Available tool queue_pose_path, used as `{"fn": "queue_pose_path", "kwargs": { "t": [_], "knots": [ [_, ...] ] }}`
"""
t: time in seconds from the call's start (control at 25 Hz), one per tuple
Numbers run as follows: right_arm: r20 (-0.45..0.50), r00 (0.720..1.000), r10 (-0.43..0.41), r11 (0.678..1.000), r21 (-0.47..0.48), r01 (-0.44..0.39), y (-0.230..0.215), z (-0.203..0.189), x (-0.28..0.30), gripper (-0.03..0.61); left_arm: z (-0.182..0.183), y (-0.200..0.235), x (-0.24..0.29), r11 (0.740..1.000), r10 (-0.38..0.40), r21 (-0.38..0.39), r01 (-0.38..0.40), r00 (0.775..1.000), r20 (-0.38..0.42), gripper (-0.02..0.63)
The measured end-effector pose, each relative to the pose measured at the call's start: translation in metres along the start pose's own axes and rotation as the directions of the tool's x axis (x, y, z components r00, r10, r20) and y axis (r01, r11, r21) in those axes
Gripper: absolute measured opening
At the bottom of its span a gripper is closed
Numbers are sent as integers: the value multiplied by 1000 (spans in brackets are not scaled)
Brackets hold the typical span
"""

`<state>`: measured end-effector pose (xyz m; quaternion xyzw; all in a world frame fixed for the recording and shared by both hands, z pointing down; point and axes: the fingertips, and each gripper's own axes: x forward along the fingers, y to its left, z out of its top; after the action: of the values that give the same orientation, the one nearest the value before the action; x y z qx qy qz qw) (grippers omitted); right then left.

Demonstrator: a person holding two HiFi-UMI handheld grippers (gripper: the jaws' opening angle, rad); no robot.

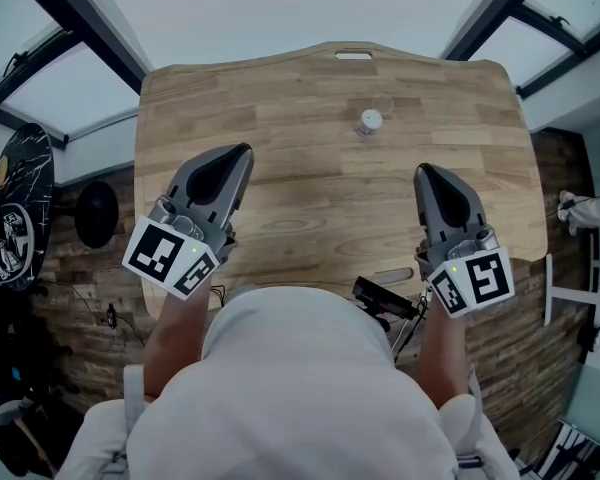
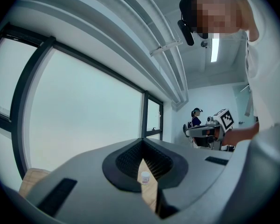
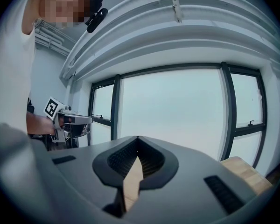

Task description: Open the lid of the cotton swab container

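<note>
On the table, your left gripper & right gripper sat at the near edge, both clenched shut w/ nothing in them. The container stood upright far-center, fwd & left of the right gripper, which was nearer imo.

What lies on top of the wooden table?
A small white container stands near the far edge, something clear just behind it. The person's body covers the near edge.
</note>
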<state>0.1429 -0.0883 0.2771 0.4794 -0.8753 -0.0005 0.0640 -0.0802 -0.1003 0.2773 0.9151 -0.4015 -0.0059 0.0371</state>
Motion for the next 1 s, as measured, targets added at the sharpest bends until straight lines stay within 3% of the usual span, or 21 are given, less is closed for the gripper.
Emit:
{"fn": "queue_pose_path", "kwargs": {
  "t": [1.0],
  "knots": [
    [13, 1000, 16, 1000, 10, -16, 10, -2, 3, 20, -2, -1, -4, 1000, 13, -5, -13, 1000, -2, 12]
  ]
}}
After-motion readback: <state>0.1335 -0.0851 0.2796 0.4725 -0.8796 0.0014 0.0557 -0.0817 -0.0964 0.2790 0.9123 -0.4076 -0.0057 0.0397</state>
